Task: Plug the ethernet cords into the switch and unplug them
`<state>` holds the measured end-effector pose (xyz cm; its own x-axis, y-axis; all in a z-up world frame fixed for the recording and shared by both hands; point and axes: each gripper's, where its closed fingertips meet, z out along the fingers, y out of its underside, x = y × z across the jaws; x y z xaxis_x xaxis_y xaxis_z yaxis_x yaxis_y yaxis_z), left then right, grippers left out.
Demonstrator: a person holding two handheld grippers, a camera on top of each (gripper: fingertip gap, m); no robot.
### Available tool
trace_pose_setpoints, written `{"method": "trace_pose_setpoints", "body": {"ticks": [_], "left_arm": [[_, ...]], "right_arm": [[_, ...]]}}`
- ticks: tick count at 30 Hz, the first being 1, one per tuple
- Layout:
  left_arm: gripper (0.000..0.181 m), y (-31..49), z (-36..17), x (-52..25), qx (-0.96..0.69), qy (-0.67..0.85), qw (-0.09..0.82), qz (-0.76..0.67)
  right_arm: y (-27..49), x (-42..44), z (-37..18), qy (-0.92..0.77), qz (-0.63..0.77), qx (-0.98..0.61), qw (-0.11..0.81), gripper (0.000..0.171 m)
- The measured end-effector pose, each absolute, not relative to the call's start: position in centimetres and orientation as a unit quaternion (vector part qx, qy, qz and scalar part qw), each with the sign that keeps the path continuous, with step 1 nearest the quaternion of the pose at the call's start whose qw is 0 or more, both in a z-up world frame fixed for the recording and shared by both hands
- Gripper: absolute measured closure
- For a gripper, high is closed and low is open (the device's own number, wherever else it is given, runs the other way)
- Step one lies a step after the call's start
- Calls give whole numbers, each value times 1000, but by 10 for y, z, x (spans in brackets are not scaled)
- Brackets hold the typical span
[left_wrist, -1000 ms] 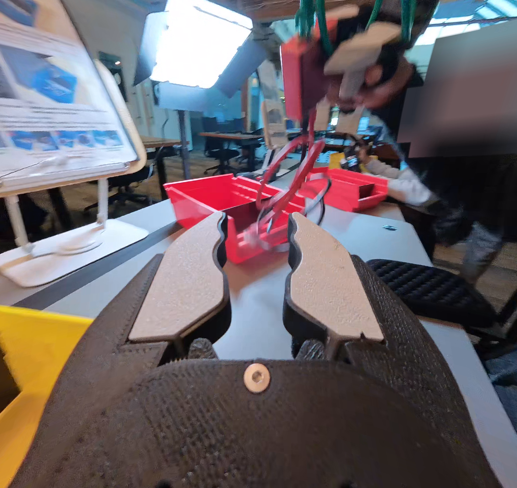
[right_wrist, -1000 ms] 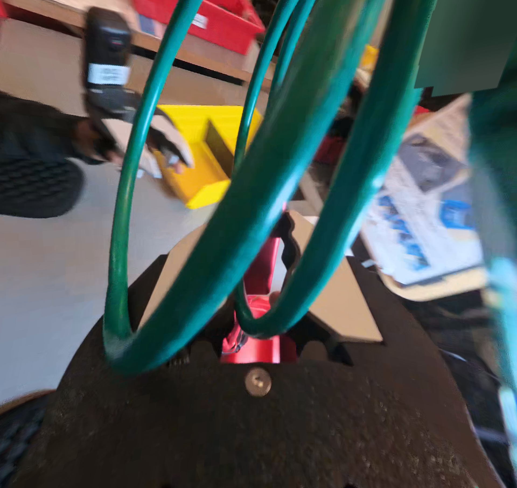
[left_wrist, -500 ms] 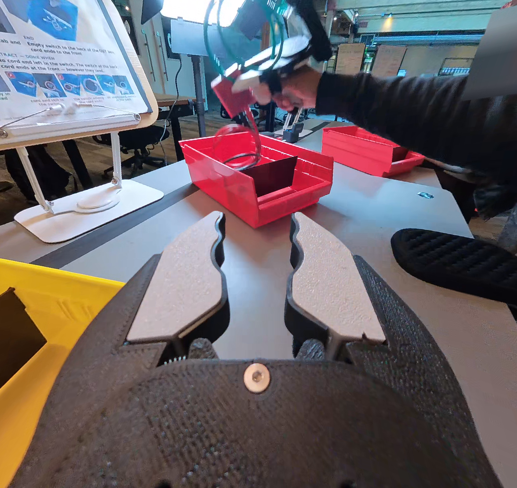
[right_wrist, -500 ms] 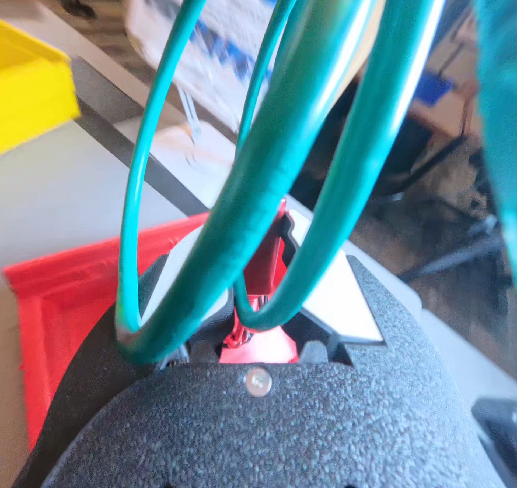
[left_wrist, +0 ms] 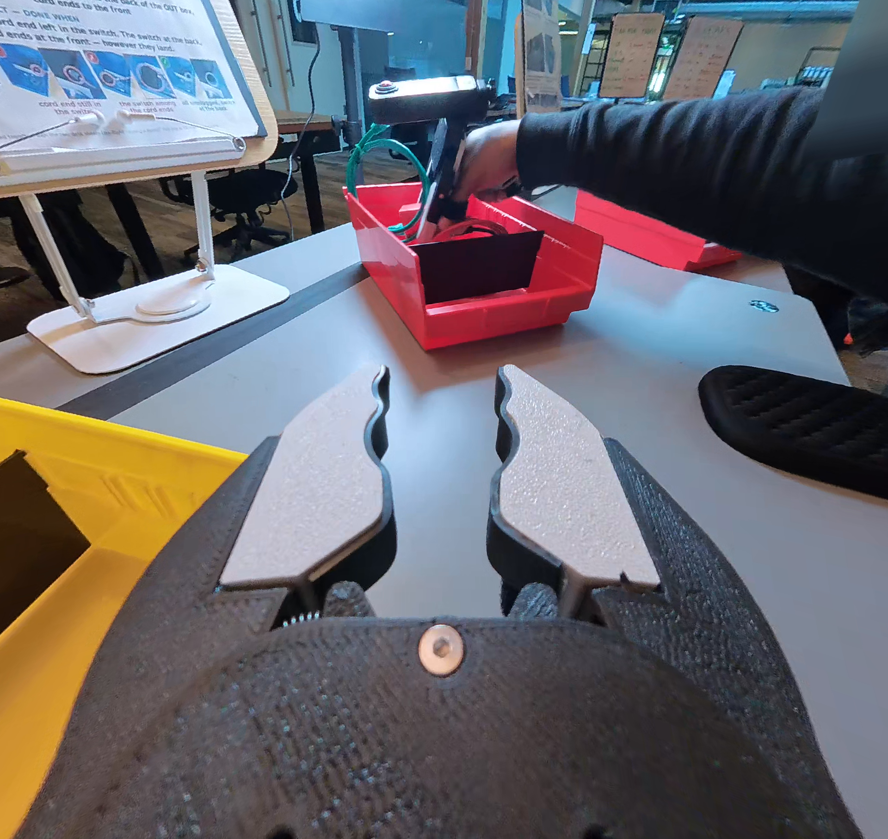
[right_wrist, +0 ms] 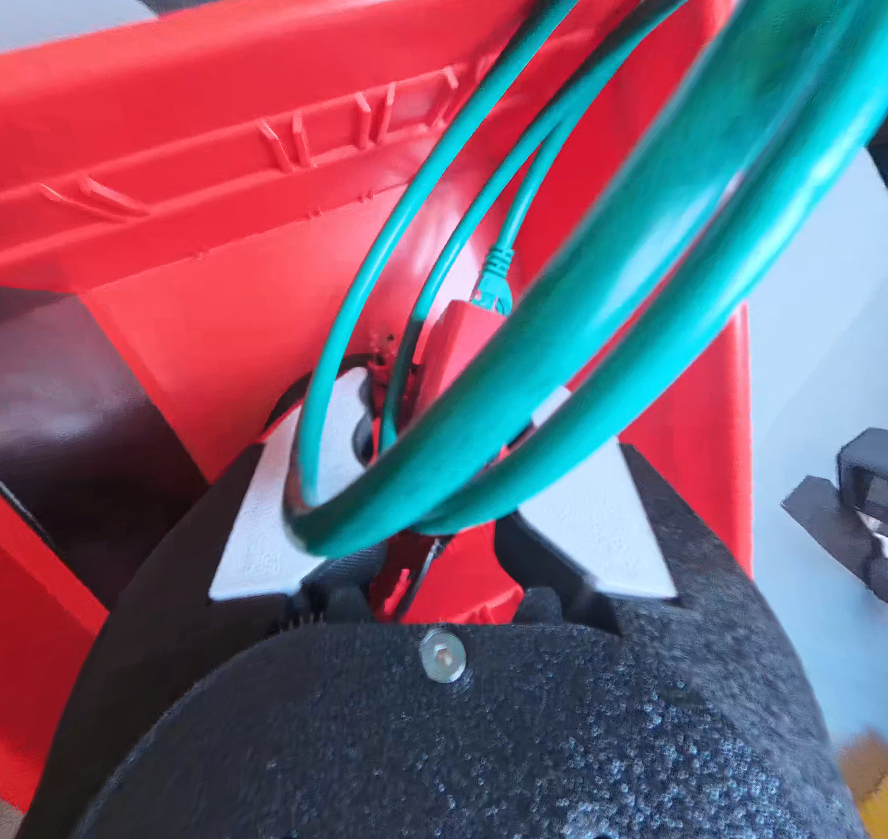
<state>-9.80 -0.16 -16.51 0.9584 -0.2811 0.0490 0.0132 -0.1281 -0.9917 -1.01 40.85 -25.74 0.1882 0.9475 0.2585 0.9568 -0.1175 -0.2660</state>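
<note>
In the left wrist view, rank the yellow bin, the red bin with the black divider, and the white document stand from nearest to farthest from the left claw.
1. Yellow bin: beside the left claw, on its left.
2. Red bin: ahead on the table, slightly right.
3. White document stand: ahead on the left; its base looks about as far as the red bin, so this order is uncertain.

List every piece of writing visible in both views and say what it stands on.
Instruction sheet on the white stand: printed lines and picture captions; I do not copy wording.
Brown boards far behind: handwriting, too small to read.
Sticker on the grey table: too small.
Right wrist view: none.
</note>
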Motion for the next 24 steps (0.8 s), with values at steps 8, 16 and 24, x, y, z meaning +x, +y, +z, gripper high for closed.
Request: {"method": "trace_pose_setpoints", "body": {"ticks": [8, 16, 24], "left_arm": [[136, -5, -173, -124, -776, 65, 623, -72], [130, -49, -161, -168, -796, 41, 602, -39], [123, -79, -231, -199, -905, 106, 406, 68]], "right_arm": [[403, -7, -172, -628, 92, -737, 233, 92], [317, 21, -95, -654, 180, -643, 356, 105], [194, 41, -224, -796, 61, -561, 218, 100]]}}
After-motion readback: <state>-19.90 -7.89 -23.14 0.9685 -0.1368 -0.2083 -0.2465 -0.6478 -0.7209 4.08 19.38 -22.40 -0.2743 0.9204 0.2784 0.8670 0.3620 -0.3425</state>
